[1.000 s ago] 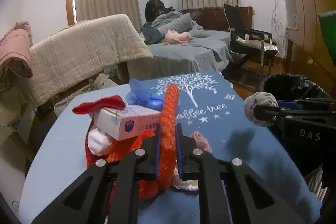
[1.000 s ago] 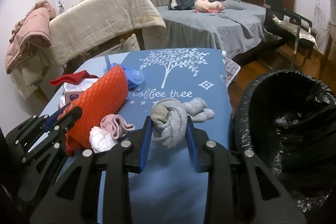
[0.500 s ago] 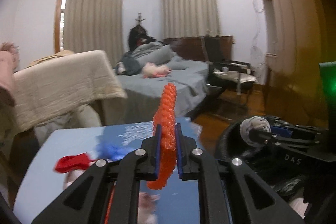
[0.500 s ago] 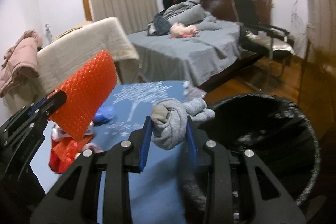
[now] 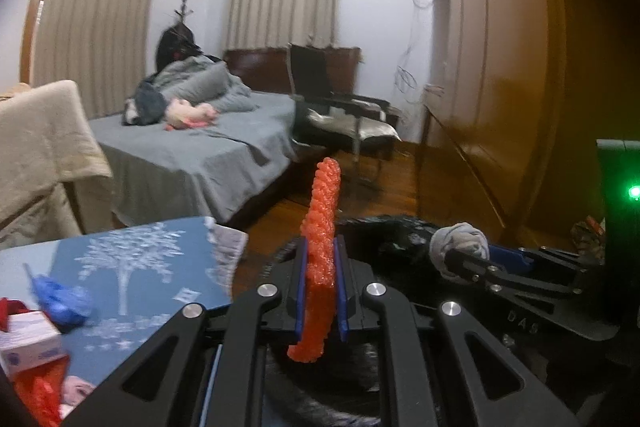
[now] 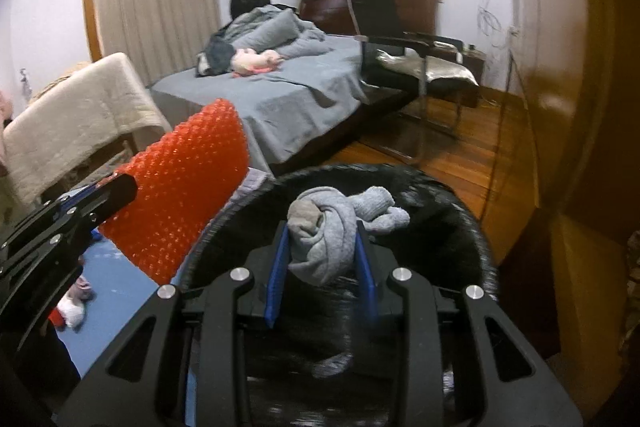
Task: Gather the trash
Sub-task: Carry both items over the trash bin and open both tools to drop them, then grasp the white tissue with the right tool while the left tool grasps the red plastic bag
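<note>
- Left wrist view: left hand-held gripper [image 5: 320,287] was clamped nearly shut on a flat orange bubble-wrap sheet [image 5: 320,251], edge-on between the blue pads, standing upright.
- The sheet hung over the near rim of the black-lined trash bin [image 5: 384,227]. Right hand-held gripper [image 5: 460,259] was alongside, carrying a balled grey sock [image 5: 460,243] over the same bin.
- Worktop [image 5: 160,267] to the left held more clutter: blue glove [image 5: 64,301], small box [image 5: 28,343], red scraps.
- Right wrist view: right hand-held gripper [image 6: 322,255] was partly open, pads pressed on the grey sock [image 6: 332,231], directly above the bin mouth [image 6: 472,227].
- Bubble wrap [image 6: 184,195] sat at the bin's left edge.
- Bin contents: dark and blurred, couldn't tell.
- Judgement: centre both loads over the opening before releasing; the wide sheet could catch on the rim, so bring it further in.
</note>
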{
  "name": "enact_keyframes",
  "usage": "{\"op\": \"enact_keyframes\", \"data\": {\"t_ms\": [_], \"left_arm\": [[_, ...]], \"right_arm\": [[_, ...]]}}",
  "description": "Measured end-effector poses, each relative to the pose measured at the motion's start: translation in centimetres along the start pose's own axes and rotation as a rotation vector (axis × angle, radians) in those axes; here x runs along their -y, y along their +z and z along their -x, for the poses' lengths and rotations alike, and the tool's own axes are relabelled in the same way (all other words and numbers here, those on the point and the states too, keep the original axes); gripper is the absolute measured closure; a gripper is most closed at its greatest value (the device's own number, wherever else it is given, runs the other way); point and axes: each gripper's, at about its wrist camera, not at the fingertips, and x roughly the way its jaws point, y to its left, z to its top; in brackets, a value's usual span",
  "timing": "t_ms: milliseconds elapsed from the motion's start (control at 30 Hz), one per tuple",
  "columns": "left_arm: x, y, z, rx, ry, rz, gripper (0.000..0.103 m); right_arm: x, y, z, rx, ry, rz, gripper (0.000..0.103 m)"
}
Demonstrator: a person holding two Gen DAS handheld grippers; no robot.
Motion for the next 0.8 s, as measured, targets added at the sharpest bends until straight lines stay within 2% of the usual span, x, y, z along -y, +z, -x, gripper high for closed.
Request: {"op": "enact_keyframes", "data": {"t_ms": [100, 133, 167, 200, 333, 500, 800], "left_arm": [[0.9, -0.4, -1.4, -0.037, -0.042, 0.002, 0.085], [0.9, -0.6, -1.7, -0.054, -0.054, 0.003, 0.081], [0.9, -0.7, -1.7, -0.059, -0.054, 0.003, 0.073], [0.6, -0.9, -1.4, -0.059, -0.053, 0.005, 0.065], [-1.1, -1.3, 0.6, -0.045, 0.001, 0.004, 0.049], [-4.6, -2.2, 4.0, -0.033, 0.102, 0.025, 0.035], [-13.2, -6.2, 11.1, -0.058, 0.354, 0.073, 0.032]], "right_arm": [[1.4, -0.6, -0.4, -0.009, -0.034, -0.016, 0.067], [1.7, -0.7, -0.5, -0.01, -0.045, -0.019, 0.056], [1.7, -0.9, -0.3, -0.006, -0.055, -0.023, 0.046], [1.7, -0.9, -0.4, -0.001, -0.062, -0.026, 0.042], [1.0, -1.1, 0.2, 0.033, -0.072, -0.022, 0.017], [-2.3, -1.3, 0.4, 0.051, 0.003, -0.022, 0.011], [-12.7, -2.9, -0.4, -0.001, 0.204, 0.056, 0.01]]}}
